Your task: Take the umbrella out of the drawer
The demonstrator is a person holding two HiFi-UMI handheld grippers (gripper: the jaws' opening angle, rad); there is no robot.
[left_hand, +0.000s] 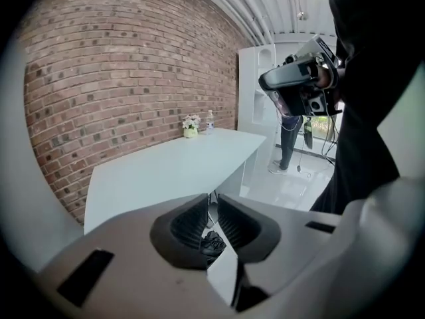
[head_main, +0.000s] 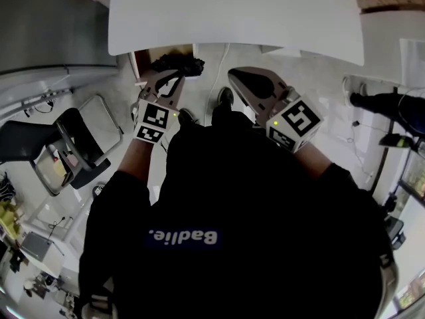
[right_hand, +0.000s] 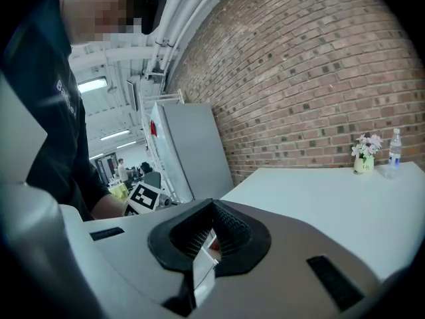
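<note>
**Umbrella at the drawer mouth, left gripper just short of it**

Umbrella (head_main: 178, 64), a crumpled black bundle, lies under the near edge of the white table (head_main: 232, 12), at the mouth of the drawer (head_main: 141, 62), whose brown lining shows beside it; whether it rests wholly inside cannot be told.

The person's bare left forearm reaches forward from the dark top and carries the left gripper (head_main: 171, 78) nose-down and slightly rolled, with its tips just beside the bundle; no contact can be made out. In the left gripper view the two ribbed pads (left_hand: 192, 221) stand only a narrow slit apart and press on nothing; the dark bundle shows through the slit, below and beyond them.

The right gripper (head_main: 235, 77) is held out level with the left one, tilted less steeply and well apart from the umbrella; the person's shoes (head_main: 226, 98) show on the pale floor between the two grippers. The right gripper's jaws meet at the tips with nothing between them.

On the far side of the tabletop, against the brick wall (left_hand: 119, 78), stand a small pot of flowers (left_hand: 190, 126) and a bottle (left_hand: 210, 120).
</note>
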